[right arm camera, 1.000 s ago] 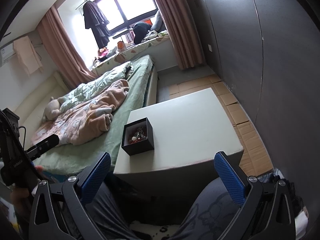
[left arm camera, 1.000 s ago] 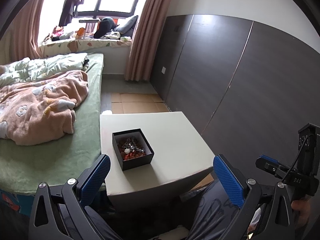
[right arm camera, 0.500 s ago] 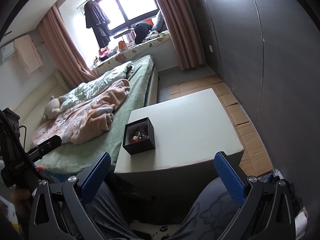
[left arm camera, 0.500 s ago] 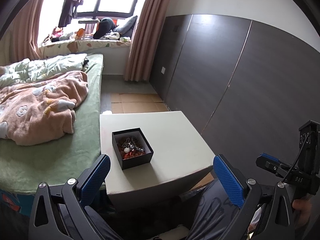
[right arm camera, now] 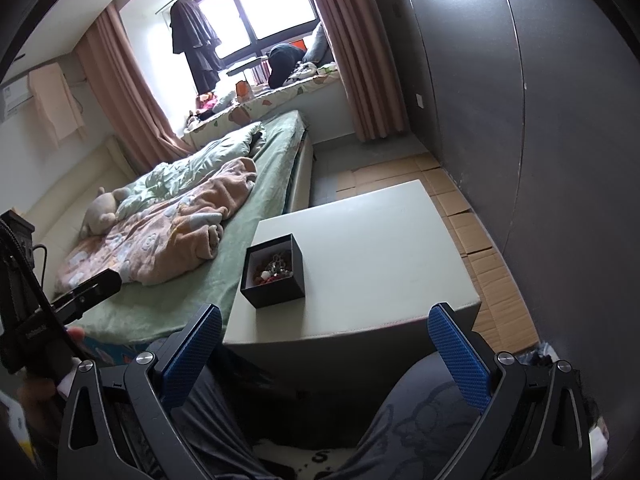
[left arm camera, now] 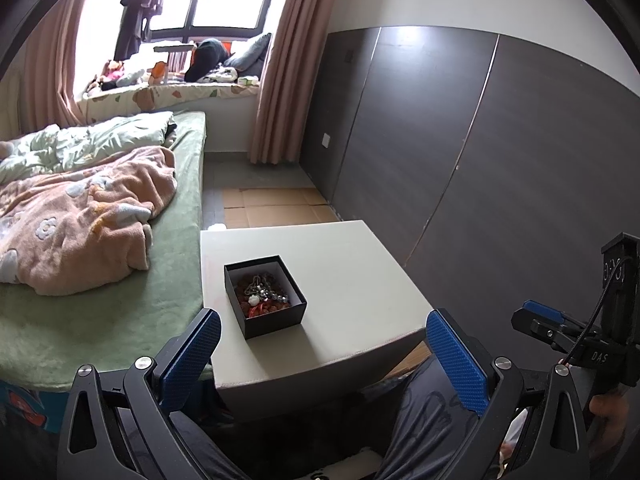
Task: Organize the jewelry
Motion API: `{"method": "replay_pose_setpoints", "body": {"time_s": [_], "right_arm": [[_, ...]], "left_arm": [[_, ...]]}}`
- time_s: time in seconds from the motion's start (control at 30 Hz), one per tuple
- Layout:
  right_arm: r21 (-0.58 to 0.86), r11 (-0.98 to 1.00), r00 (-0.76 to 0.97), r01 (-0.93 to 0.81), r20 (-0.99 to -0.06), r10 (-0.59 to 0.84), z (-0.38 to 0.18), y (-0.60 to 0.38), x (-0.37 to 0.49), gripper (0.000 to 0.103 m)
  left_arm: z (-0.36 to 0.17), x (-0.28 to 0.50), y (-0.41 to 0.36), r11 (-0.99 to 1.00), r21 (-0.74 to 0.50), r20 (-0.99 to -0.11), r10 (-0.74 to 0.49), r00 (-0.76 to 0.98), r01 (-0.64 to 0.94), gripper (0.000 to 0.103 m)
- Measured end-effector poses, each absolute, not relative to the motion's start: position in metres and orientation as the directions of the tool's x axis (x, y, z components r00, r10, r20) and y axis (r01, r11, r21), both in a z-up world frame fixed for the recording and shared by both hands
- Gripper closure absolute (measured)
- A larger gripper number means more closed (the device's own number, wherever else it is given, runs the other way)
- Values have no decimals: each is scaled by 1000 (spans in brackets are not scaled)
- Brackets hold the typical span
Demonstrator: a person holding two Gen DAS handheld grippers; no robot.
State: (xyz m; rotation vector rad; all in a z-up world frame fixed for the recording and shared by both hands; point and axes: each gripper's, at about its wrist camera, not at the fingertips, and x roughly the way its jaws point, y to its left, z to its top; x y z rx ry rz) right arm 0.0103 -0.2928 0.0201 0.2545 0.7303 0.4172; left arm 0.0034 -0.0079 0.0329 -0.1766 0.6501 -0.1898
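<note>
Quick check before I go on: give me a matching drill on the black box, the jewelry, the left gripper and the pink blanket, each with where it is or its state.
Things:
1. black box
2. jewelry
3. left gripper
4. pink blanket

Places or states:
A. piled inside the box
B. open, holding nothing, short of the table
C. crumpled on the green bed
D. lidless, on the white table near its bed-side edge

Pairs: 1-D, 2-A, 3-B, 4-C
</note>
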Motion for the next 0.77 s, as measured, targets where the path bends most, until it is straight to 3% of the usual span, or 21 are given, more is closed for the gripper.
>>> {"method": "replay_pose_setpoints", "body": {"time_s": [0.77], "right_arm": [[363,888,662,-282,-597,454,14,-286,6,0]], "left_arm": [[34,-2,-10,975,-181,-570,-209,795,127,0]]}}
